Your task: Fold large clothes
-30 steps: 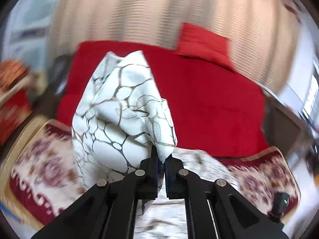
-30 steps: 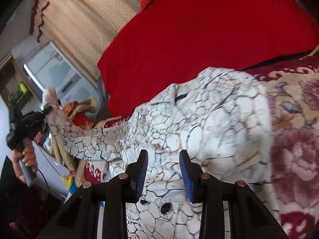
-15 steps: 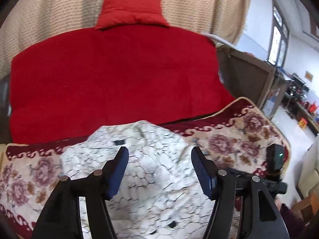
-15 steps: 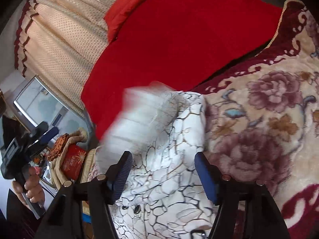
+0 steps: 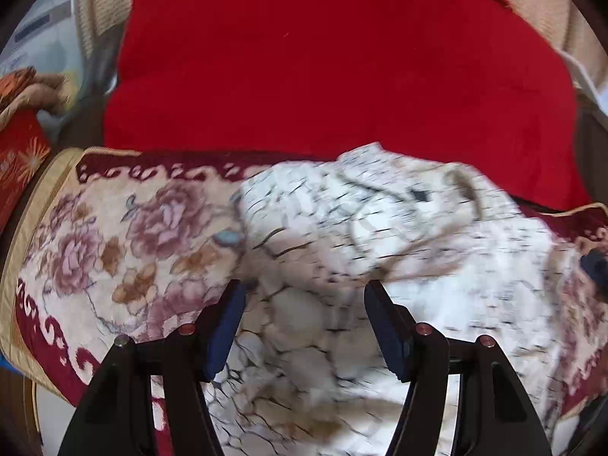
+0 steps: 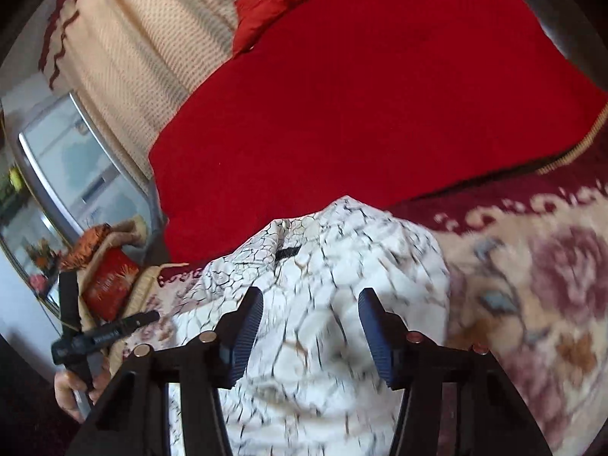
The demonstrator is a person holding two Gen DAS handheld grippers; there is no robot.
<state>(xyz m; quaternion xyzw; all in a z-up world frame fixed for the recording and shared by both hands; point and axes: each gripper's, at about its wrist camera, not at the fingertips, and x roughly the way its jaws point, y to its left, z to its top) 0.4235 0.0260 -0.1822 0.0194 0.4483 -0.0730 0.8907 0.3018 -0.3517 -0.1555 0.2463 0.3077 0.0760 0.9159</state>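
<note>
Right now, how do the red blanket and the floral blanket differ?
The red blanket is plain; the floral blanket is cream with pink roses and a maroon scroll border. The red one lies bare at the back; the floral one, nearer, carries the white garment. Both are spread flat.

No text, label, brand or number can be read in either view. The black gripper body [image 6: 106, 336] seen at the left of the right wrist view bears a pale marking, too small and blurred to make out. The red box [image 6: 108, 285] beside it carries only a gold burst pattern.
</note>
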